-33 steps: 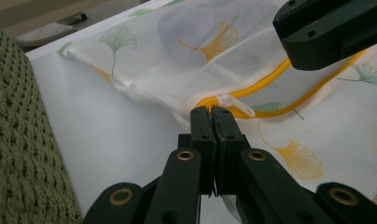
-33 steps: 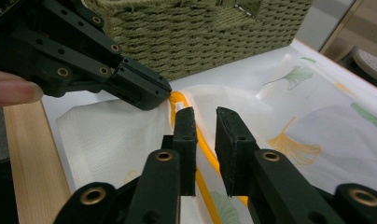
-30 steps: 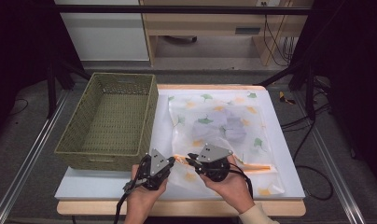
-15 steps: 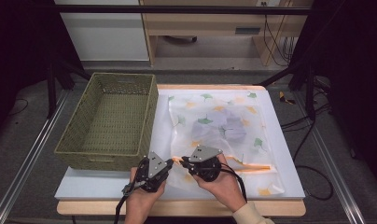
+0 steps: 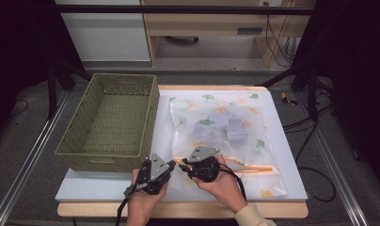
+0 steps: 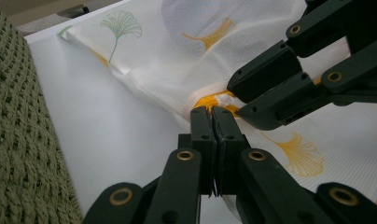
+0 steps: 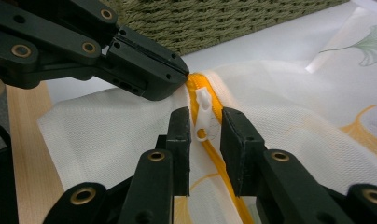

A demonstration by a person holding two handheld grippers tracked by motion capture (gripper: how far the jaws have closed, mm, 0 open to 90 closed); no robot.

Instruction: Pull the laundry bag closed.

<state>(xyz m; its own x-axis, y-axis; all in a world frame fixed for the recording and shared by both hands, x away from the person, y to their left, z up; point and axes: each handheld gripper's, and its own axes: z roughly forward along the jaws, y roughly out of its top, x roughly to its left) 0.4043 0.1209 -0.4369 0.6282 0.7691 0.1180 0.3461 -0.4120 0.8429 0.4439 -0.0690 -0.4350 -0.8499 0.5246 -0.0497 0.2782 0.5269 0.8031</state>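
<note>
Since a second ago my right gripper (image 7: 204,126) has come down a little onto the near edge of the mesh laundry bag (image 5: 225,127), and its jaws have just been opening. They now stand apart on either side of the white zipper pull (image 7: 203,114), which hangs between them on the orange zipper (image 7: 224,172) with a gap showing on each side, so nothing is squeezed there. My left gripper (image 6: 213,122) has kept its place; its jaws are pressed tight together on the corner of the bag's fabric right at the end of the zipper. Its tips sit just beside my right gripper's, almost touching, at the bag's near left corner. From there the bag spreads away and to the right across the white table (image 5: 291,155), printed with green and yellow leaves. Left of my left gripper stands the green woven basket (image 5: 110,122), close to the bag.
</note>
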